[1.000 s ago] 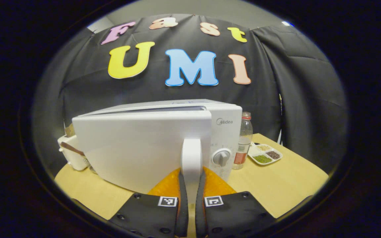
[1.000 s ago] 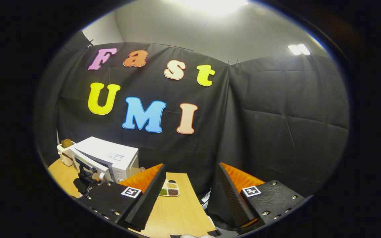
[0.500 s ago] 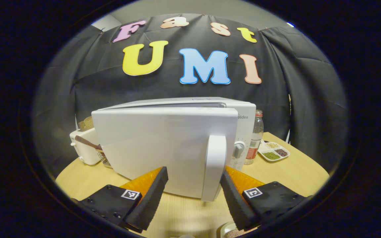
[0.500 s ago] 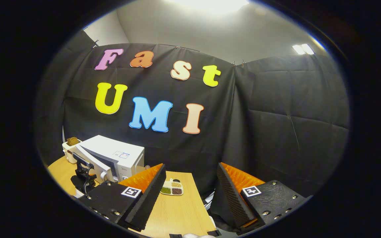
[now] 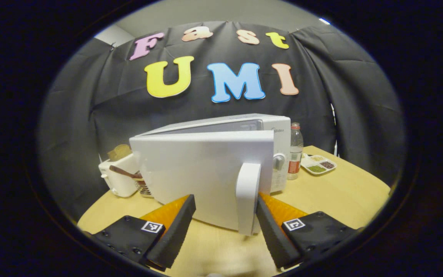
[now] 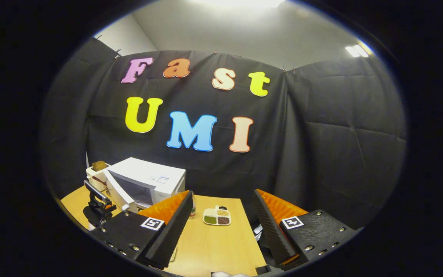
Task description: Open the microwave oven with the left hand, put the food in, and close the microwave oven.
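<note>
In the left gripper view the left gripper (image 5: pixel 225 227) hangs with its fingers spread apart, clamped on nothing; the white microwave door (image 5: pixel 202 173) stands partly swung out at twelve o'clock, its upright handle (image 5: pixel 247 196) rising between the fingers, close by the right one, though contact cannot be told. The microwave oven (image 6: pixel 144 184) sits at ten o'clock of the right gripper (image 6: pixel 221 231), well apart; that gripper's fingers are also spread and empty, so the left one is far nearer; the food I cannot pick out with certainty.

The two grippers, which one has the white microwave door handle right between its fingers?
The left gripper: its open black fingers straddle the white door handle. The right gripper hangs open over the wooden table.
</note>
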`<act>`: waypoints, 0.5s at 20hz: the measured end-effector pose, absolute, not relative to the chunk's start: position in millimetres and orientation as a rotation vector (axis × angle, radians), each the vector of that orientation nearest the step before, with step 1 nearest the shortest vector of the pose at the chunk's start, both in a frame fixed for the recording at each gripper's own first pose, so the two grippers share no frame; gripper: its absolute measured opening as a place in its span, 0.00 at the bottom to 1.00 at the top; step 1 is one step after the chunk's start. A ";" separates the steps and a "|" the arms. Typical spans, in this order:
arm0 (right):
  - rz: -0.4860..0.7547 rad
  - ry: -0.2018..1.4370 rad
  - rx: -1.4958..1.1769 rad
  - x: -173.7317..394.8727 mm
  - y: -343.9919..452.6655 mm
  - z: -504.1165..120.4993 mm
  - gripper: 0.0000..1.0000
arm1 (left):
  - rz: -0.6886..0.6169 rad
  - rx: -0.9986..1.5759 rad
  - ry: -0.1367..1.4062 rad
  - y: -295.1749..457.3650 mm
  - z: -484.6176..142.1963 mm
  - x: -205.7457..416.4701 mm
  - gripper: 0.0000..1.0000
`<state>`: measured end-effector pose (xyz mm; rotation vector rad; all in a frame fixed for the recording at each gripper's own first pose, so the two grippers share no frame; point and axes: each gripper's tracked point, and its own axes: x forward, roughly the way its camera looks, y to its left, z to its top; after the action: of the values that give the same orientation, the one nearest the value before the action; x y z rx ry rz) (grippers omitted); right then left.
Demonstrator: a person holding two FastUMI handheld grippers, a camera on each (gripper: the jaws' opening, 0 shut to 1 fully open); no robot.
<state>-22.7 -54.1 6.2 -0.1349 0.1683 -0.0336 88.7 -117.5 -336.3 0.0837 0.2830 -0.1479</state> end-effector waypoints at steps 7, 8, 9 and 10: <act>0.131 0.182 -0.121 -5.4 17.2 -8.9 0.95 | -0.087 0.103 0.283 -52.5 -322.4 35.4 0.95; 0.151 0.182 -0.120 -2.1 27.0 -9.6 0.95 | -0.078 0.101 0.293 -42.5 -325.9 27.3 0.97; 0.172 0.183 -0.115 -0.6 37.7 -11.5 0.95 | -0.067 0.100 0.294 -30.9 -325.1 21.0 0.95; 0.192 0.183 -0.110 1.0 48.7 -12.3 0.95 | -0.053 0.106 0.300 -18.9 -326.2 14.5 1.00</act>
<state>1.0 48.7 -12.3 -0.1100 0.1826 0.1922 14.5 -18.9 -326.2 0.1062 0.2996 -0.0530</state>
